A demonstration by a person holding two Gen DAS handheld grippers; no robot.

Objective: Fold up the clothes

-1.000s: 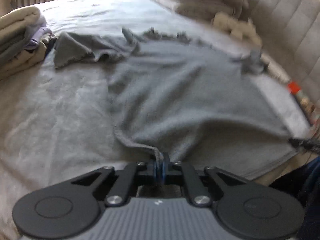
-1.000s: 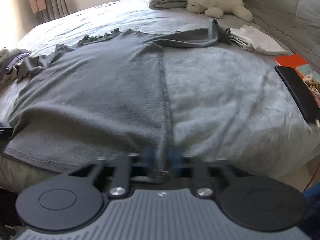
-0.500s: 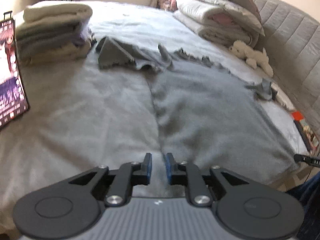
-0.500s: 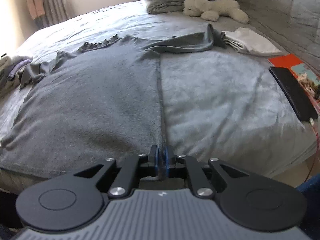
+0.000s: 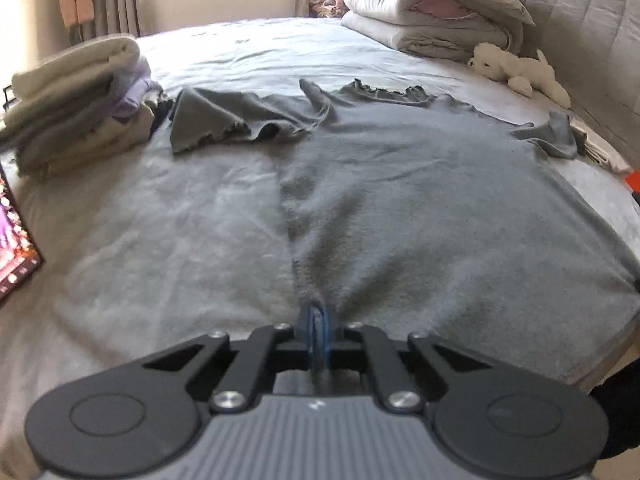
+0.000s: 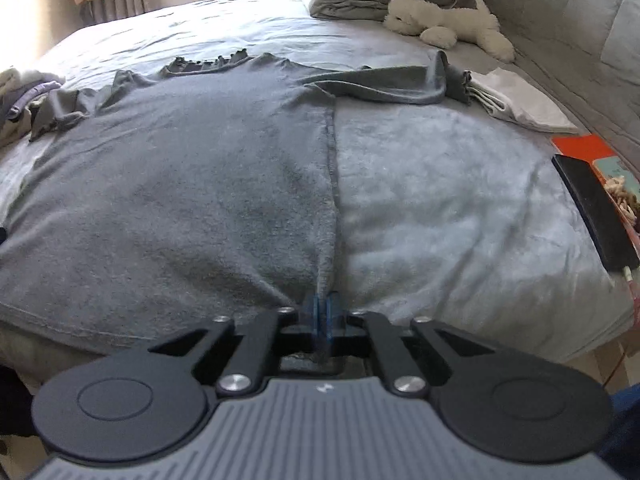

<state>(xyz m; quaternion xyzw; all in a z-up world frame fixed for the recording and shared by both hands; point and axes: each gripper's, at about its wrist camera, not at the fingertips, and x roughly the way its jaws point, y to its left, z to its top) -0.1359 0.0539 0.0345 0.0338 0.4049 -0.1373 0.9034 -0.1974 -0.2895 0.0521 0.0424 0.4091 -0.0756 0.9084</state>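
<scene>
A dark grey T-shirt point(image 5: 420, 184) lies spread flat on the bed, neck away from me, sleeves crumpled at both sides. My left gripper point(image 5: 318, 320) is shut on the shirt's near left hem corner, with cloth pinched between the blue pads. In the right wrist view the same T-shirt point(image 6: 192, 184) fills the left half, its side seam running straight toward me. My right gripper point(image 6: 323, 310) is shut on the near right hem corner at the end of that seam.
A stack of folded clothes point(image 5: 76, 100) sits at the left, a lit screen point(image 5: 12, 240) beside it. Folded duvets point(image 5: 432, 12) and a white plush toy point(image 6: 444, 24) lie at the head. A folded white cloth point(image 6: 520, 100), a black phone point(image 6: 592, 208) and an orange book point(image 6: 584, 148) lie at the right.
The left gripper let go of the hem, stood open half a second ago, and has now shut again on the left hem corner. The right gripper stays shut on its corner.
</scene>
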